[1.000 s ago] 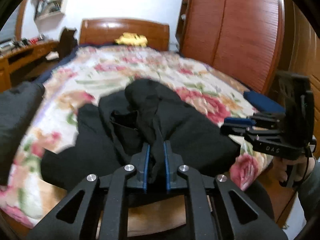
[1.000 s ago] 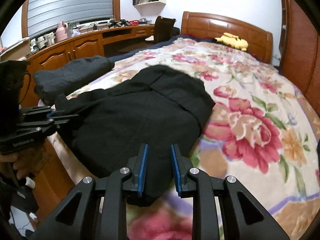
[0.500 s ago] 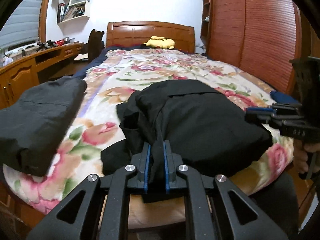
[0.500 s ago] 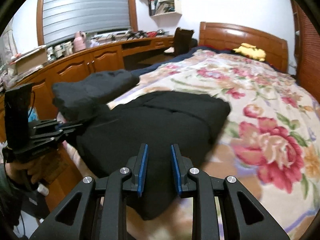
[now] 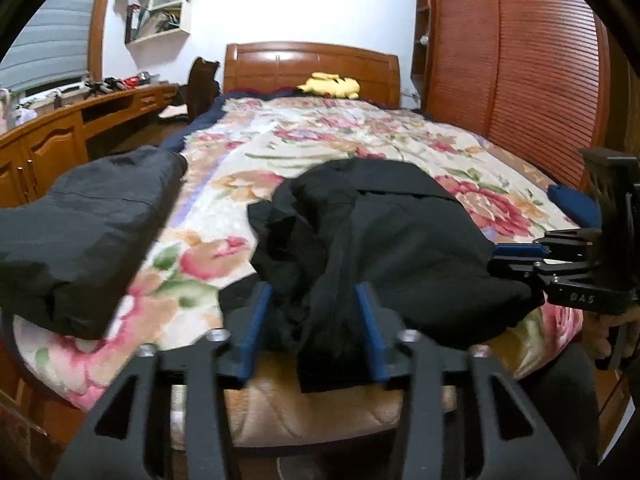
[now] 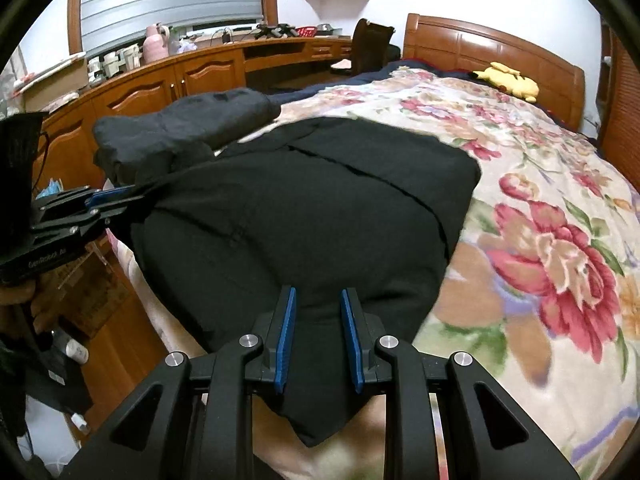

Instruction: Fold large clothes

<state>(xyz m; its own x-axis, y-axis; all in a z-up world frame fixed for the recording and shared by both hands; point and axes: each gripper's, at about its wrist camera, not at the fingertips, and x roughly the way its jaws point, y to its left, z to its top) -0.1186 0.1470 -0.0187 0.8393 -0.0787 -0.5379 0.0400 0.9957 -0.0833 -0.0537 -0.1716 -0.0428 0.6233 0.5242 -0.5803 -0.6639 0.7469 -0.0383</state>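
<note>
A large black garment [image 5: 400, 236] lies folded over at the foot of the bed; it also shows in the right wrist view [image 6: 312, 208]. My left gripper [image 5: 314, 300] is open, its blue pads spread around a bunched edge of the cloth. My right gripper [image 6: 318, 300] has its pads closed partway on the garment's near edge, which runs between them. The left gripper also shows at the left of the right wrist view [image 6: 116, 198], and the right gripper at the right of the left wrist view [image 5: 516, 258].
The bed has a floral quilt [image 6: 552, 240] and a wooden headboard [image 5: 312, 64] with a yellow plush toy [image 5: 332, 85]. A folded dark garment [image 5: 80, 232] lies at the bed's left edge. A wooden desk [image 6: 168, 76] runs along the left, a wardrobe [image 5: 520, 60] on the right.
My left gripper has opened and let go of the bunched cloth. The garment has been drawn toward the foot of the bed. The right gripper stays on its edge.
</note>
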